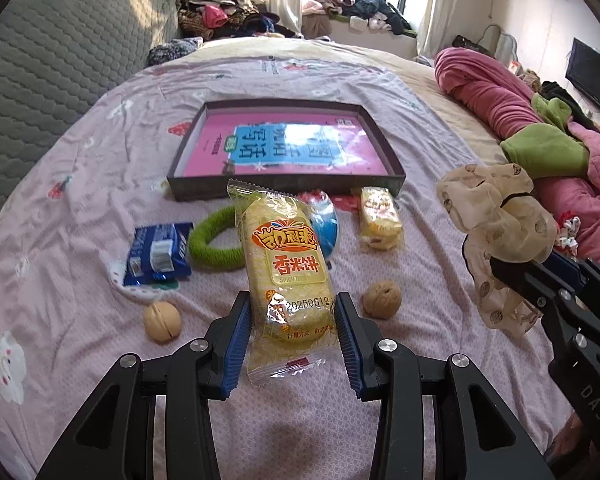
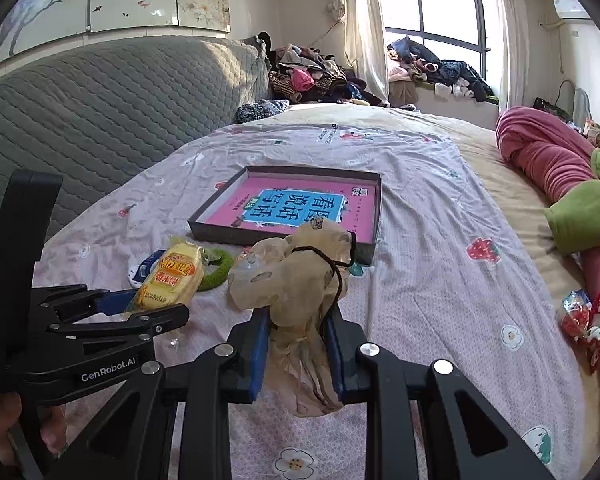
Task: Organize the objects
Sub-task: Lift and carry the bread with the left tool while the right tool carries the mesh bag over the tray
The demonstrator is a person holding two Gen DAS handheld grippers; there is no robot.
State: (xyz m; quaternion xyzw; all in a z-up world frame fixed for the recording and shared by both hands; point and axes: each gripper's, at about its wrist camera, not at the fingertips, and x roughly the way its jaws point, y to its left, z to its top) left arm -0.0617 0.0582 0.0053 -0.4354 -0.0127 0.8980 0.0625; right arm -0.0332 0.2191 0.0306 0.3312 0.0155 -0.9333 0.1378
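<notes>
Left wrist view: left gripper (image 1: pixel 294 312) partly closed, blue pads pressing both sides of a yellow rice-cracker packet (image 1: pixel 286 268), held clear above the bed sheet (image 1: pixel 100 184). Below and around it on the sheet: two walnuts, one near left (image 1: pixel 162 320), one near right (image 1: pixel 382 299); a blue snack wrapper (image 1: pixel 158 254) at left; a green ring (image 1: pixel 210 244) and a blue round thing (image 1: pixel 324 228) partly hidden behind the packet; a smaller yellow snack pack (image 1: pixel 380 218) further right. Beyond these, a dark shallow box (image 1: pixel 188 190) holding only a pink book with a blue label (image 1: pixel 288 148). At right, right gripper (image 1: pixel 512 268) carrying a beige scrunchie (image 1: pixel 496 216). Pink quilt (image 1: pixel 500 92) on the far right.

Right wrist view: right gripper (image 2: pixel 298 316) fully closed on the beige scrunchie (image 2: pixel 296 276), fabric bunched between the pads and hiding the box's (image 2: pixel 276 238) near right corner. Left gripper (image 2: pixel 140 304) at left with the packet (image 2: pixel 174 276). Candy wrappers (image 2: pixel 584 320) at the right edge of the bed.
</notes>
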